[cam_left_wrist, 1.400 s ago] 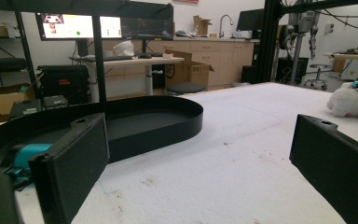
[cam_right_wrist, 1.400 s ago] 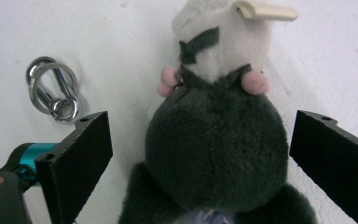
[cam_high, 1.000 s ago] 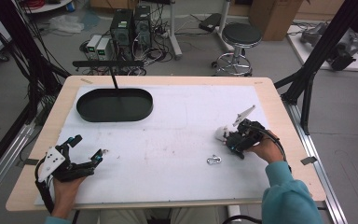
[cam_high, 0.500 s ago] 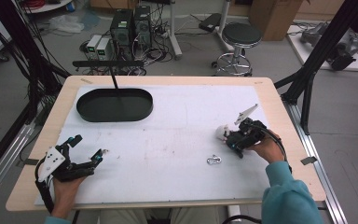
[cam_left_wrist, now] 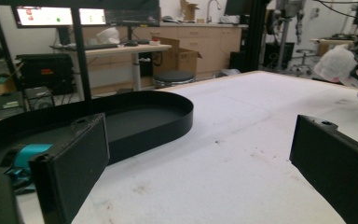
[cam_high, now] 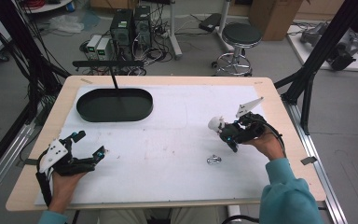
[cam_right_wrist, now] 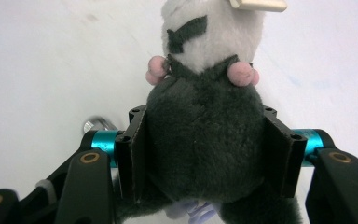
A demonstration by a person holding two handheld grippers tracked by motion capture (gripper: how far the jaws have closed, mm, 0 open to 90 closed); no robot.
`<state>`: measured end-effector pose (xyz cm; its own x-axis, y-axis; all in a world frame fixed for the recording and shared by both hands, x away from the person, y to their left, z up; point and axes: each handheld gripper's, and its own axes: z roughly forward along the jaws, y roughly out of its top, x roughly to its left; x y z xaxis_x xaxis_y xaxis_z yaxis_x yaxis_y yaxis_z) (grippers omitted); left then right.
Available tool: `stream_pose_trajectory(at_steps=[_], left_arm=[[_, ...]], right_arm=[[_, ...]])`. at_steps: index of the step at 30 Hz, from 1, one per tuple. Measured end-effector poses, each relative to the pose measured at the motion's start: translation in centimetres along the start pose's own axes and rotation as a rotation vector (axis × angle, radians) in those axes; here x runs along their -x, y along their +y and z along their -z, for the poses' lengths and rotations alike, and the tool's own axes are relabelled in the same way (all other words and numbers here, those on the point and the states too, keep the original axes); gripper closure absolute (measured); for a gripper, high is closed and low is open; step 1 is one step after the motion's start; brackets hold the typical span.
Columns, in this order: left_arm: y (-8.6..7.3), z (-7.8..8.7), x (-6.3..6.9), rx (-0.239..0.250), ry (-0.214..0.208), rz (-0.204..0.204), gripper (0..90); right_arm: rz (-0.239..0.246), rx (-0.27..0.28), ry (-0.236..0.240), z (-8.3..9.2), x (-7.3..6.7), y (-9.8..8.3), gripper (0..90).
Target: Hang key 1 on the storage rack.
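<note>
Right tongs clamp plush toy; left tongs wide, empty.
Soft body may slip free; metal ring lies below the right tongs.

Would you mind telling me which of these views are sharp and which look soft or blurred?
High view: evenly lit, slightly soft, the metal ring small and indistinct. Left gripper view: the black tray sharp, near jaws blurred. Right gripper view: the plush toy in crisp focus, the white table cover pale and washed out.
</note>
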<state>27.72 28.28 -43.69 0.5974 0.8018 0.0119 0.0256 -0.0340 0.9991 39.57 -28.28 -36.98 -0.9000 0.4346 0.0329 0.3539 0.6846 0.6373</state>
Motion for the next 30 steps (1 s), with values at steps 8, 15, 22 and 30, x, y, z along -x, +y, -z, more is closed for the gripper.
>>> stream_pose_trajectory(at_steps=[8,15,22,30], left_arm=[[2.4,-1.6,-0.5,-0.059,-0.109,-0.042,5.1],[4.6,-3.2,-0.8,-0.105,-0.219,-0.037,5.1],[6.8,-5.1,-0.7,-0.150,-0.318,-0.087,5.1],[8.6,-7.8,-0.2,-0.178,-0.427,-0.107,5.1]], right_arm=[[0.057,0.092,0.052,-0.1,-1.0,2.5,42.1],[0.101,0.153,0.086,-0.2,-2.0,4.6,42.0],[0.141,0.178,0.119,-0.4,-2.9,6.0,42.0],[0.193,0.218,0.170,-1.2,-4.0,7.8,42.0]])
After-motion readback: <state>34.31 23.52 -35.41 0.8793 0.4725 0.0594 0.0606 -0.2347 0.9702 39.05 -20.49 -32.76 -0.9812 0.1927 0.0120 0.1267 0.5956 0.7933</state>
